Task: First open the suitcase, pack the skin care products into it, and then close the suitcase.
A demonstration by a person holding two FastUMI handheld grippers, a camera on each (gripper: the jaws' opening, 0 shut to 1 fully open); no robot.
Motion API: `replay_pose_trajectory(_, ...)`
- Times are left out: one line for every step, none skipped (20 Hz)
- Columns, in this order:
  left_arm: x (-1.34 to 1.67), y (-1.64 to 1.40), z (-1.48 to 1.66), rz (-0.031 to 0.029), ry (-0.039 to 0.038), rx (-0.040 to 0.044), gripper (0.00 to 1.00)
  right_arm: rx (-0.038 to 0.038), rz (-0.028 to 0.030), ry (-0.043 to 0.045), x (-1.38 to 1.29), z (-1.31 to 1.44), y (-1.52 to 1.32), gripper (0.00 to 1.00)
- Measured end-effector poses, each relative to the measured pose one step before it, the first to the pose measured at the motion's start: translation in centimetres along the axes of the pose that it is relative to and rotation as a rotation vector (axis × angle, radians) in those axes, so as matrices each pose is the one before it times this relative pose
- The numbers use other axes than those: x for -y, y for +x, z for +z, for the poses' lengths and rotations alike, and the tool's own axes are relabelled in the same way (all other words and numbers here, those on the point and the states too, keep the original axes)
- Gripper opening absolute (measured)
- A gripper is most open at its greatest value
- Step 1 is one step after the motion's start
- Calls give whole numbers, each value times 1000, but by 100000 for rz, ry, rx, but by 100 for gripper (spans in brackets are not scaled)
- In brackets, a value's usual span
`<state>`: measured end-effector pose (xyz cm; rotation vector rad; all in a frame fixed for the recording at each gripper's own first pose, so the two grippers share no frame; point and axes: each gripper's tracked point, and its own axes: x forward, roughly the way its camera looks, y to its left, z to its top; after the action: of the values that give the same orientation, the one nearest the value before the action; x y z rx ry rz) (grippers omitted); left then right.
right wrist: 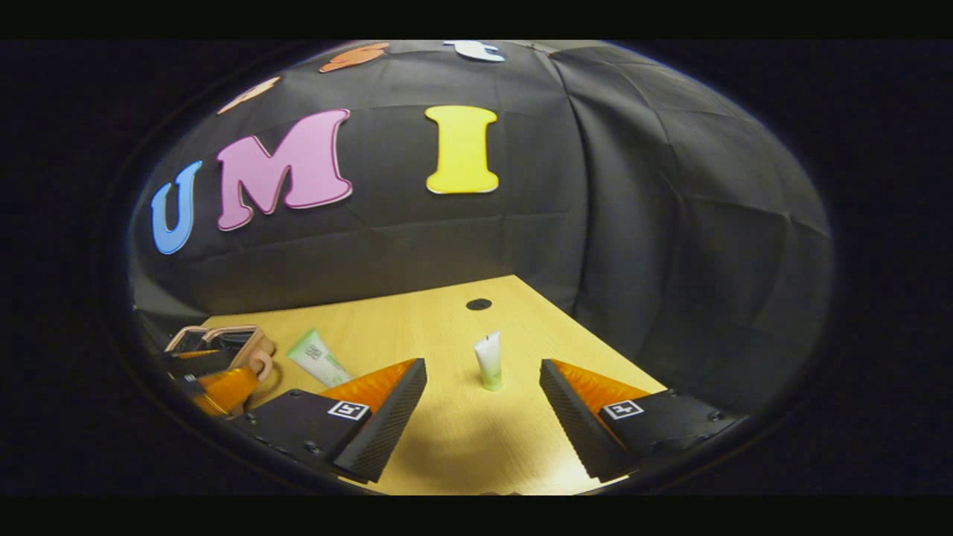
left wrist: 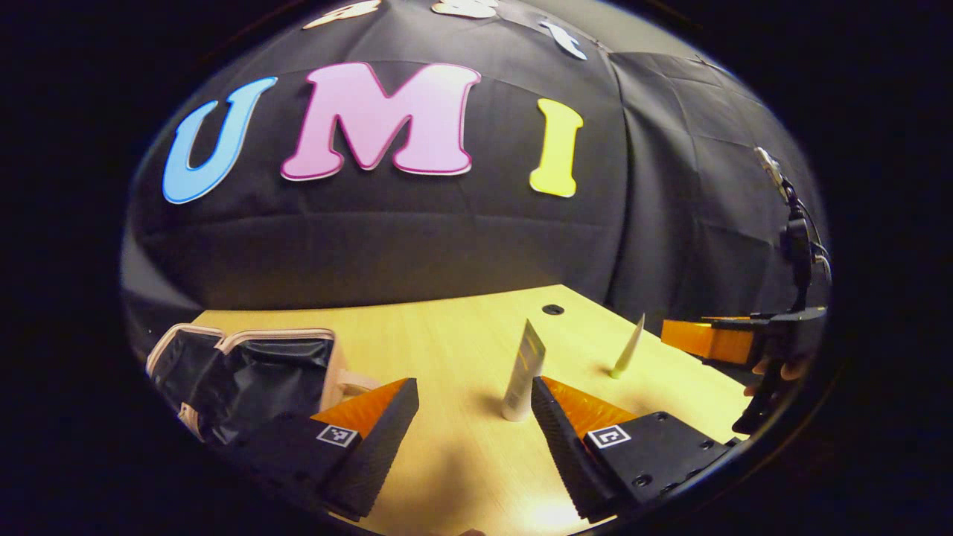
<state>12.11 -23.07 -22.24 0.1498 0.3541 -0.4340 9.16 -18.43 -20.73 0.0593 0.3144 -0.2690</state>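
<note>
Suitcase (left wrist: 246, 372) lies open at the counter's (left wrist: 461, 327) left; both tubes stand upright. Our left tool (left wrist: 473, 417) and right tool (right wrist: 482, 406) gape, unladen. We should straddle each tube (right wrist: 489, 361) squarely, then squeeze low.

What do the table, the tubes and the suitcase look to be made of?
Table: pale wood or wood-look laminate, faint grain, soft sheen. Tubes: likely soft plastic, with flat crimped tops and matte sides. Suitcase: glossy black lining that wrinkles like thin fabric or film; the pale rim is possibly hard plastic.
</note>
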Motion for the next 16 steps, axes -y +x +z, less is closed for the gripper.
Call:
replay_pose_trajectory(957, 1972, -574, -2343, 704, -2101, 96, -1410, 46, 404, 147, -741, 665, 97)
replay_pose_trajectory(524, 1370, -426, -1544, -236, -1744, 96, -1026, 285, -499, 57, -465, 868, 98)
replay_pose_trajectory(834, 754, -295, -692, -279, -1540, 96, -716, -129, -1139, 32, -440, 948, 98)
replay_pose_trajectory(215, 733, -73, 362, 304, -1445, 96, -463, -650, -892, 189, -247, 889, 98)
replay_pose_trajectory(443, 1108, 101, -267, 583, -1863, 96, -281, -875, 244, 231, -143, 827, 98)
replay_pose_trajectory(-86, 801, 98, 979, 951, -1837, 96, -283, -429, 1780, 39, 87, 775, 98)
replay_pose_trajectory(256, 1170, 246, 548, 209, -662, 96, -321, -383, 2281, 35, -96, 734, 98)
replay_pose_trajectory(339, 679, 374, -690, -949, -1380, 96, -389, -615, 2061, 99, -74, 791, 97)
replay_pose_trajectory(229, 651, 180, -228, -1543, -1373, 96, -794, -578, 1527, 123, -230, 732, 97)
replay_pose_trajectory(251, 585, 250, -136, -760, -1941, 96, -514, -898, 696, 145, -236, 857, 97)
replay_pose_trajectory(-247, 395, 18, 3231, 1119, -1163, 92, -318, -1080, 103, 223, -85, 709, 97)
replay_pose_trajectory(302, -515, 78, 922, 294, -1322, 72, -592, -888, -142, 72, -100, 769, 97)
replay_pose_trajectory(491, 571, -128, -671, 288, -93, 48, -547, -393, 246, -61, -186, 741, 97)
replay_pose_trajectory(-85, 340, 101, -106, 122, 578, 49, -685, 94, 418, -151, -145, 703, 98)
replay_pose_trajectory(10, 116, 8, -42, -545, 155, 47, -366, -51, -79, -99, -99, 437, 97)
replay_pose_trajectory(51, -123, 53, -698, -702, 53, 42, -115, -495, -927, -42, -100, 545, 97)
